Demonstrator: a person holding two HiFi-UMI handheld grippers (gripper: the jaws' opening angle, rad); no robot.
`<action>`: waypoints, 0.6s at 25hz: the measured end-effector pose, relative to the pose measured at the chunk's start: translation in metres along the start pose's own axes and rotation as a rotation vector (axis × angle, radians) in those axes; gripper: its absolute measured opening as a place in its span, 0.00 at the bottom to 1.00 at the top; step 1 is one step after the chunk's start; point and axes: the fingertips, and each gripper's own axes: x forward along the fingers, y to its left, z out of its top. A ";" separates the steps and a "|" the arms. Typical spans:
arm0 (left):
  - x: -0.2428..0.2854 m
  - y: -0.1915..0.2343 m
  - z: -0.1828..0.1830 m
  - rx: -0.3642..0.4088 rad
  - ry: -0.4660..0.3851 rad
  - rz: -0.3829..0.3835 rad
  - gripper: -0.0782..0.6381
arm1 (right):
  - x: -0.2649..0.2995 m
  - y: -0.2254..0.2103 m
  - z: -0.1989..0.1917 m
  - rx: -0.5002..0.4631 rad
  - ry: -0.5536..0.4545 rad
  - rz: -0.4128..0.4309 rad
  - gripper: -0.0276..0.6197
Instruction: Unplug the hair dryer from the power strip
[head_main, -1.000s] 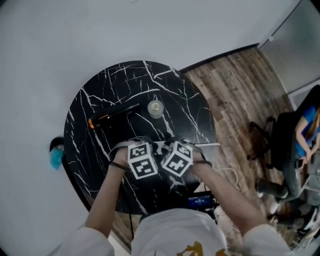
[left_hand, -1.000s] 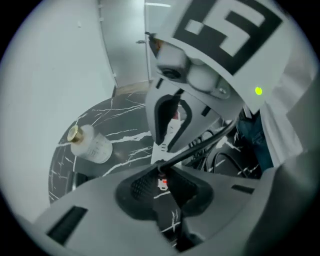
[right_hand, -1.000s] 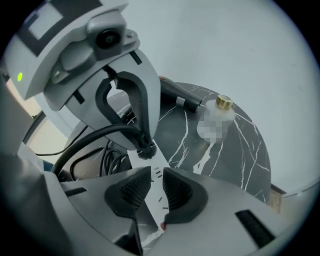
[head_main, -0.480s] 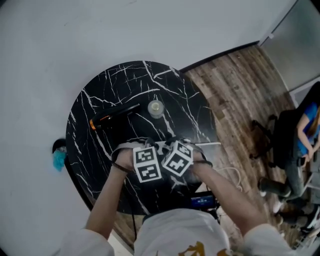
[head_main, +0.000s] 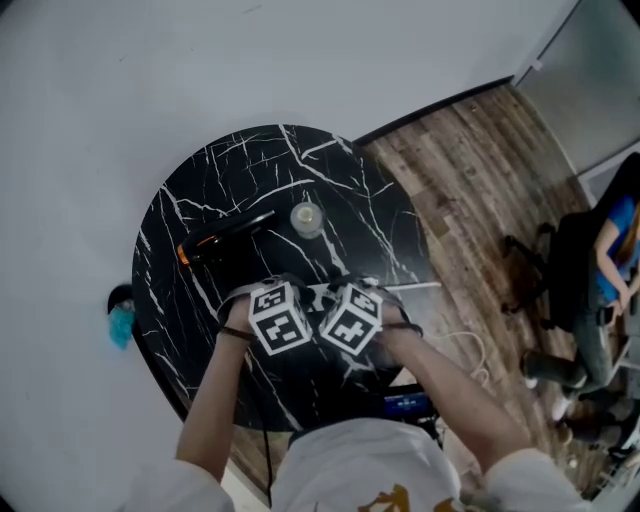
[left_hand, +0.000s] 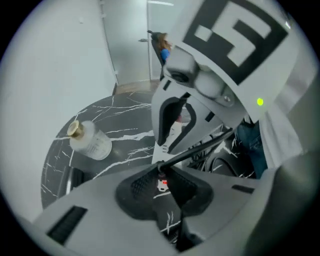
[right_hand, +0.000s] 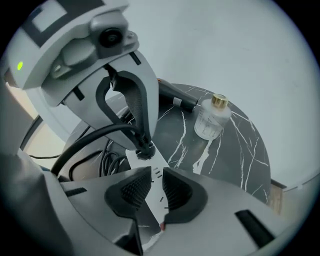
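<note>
A white power strip (right_hand: 156, 169) lies on the black marble table (head_main: 200, 190), near its front edge. The black plug (right_hand: 145, 149) sits in it, and its cord (right_hand: 95, 135) arcs off to the left. My left gripper (left_hand: 161, 182) points down and is shut on the plug (left_hand: 160, 167). Right beside it, my right gripper (right_hand: 155, 192) has its pads on the two sides of the strip, shut on it. Both marker cubes sit side by side in the head view and hide the jaws. The black hair dryer (head_main: 225, 235) lies at the table's back left.
A small clear bottle (head_main: 307, 218) with a gold cap stands behind the grippers. Loose cable coils (right_hand: 107, 162) lie by the strip. A white wall runs behind the table. At far right on the wooden floor (head_main: 470, 170), a person sits on an office chair (head_main: 575, 270).
</note>
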 end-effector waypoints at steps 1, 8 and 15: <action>-0.001 0.000 0.000 -0.030 -0.018 -0.019 0.18 | 0.000 0.000 0.000 0.005 0.000 -0.003 0.16; -0.002 -0.007 0.000 0.067 0.027 0.084 0.18 | 0.001 0.002 -0.002 0.025 -0.008 -0.011 0.15; -0.007 -0.001 0.003 -0.001 -0.023 0.029 0.18 | 0.000 -0.001 0.002 0.049 -0.028 -0.022 0.15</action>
